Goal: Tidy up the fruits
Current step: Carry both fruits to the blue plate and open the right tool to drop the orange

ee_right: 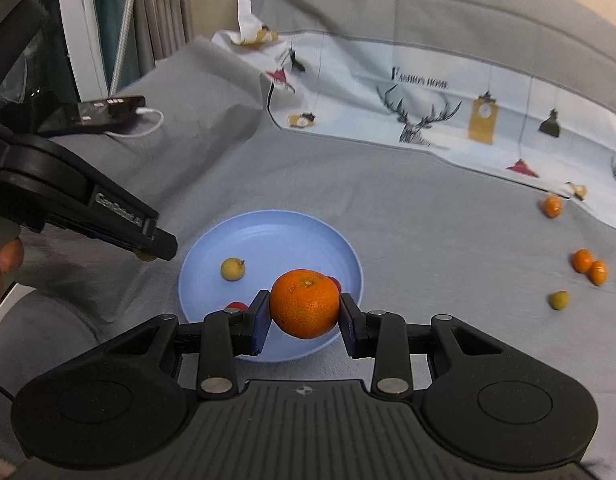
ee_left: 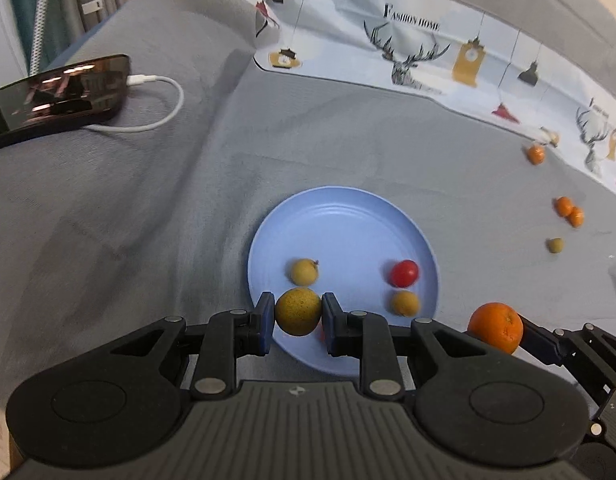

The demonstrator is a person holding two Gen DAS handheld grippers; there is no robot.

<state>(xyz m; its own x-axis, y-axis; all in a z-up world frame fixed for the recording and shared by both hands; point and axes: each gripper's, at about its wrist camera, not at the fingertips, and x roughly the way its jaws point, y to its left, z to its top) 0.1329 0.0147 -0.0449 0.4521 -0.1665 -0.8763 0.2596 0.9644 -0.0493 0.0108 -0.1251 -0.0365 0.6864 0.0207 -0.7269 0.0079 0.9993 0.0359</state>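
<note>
A light blue plate (ee_left: 344,224) lies on the grey cloth and holds two small yellow fruits (ee_left: 304,271) and a red cherry tomato (ee_left: 404,273). My left gripper (ee_left: 298,312) is shut on a yellow-green round fruit (ee_left: 298,311) above the plate's near left rim. My right gripper (ee_right: 305,305) is shut on an orange mandarin (ee_right: 305,303) above the plate's (ee_right: 268,236) near edge; the mandarin also shows in the left wrist view (ee_left: 496,326). Loose on the cloth at the right are small oranges (ee_right: 588,267) and a green-yellow fruit (ee_right: 559,300).
A phone (ee_left: 64,92) with a white charging cable (ee_left: 160,100) lies on the cloth at far left. A printed white cloth with deer (ee_left: 408,52) runs along the back. Another small orange (ee_right: 552,205) sits by its edge.
</note>
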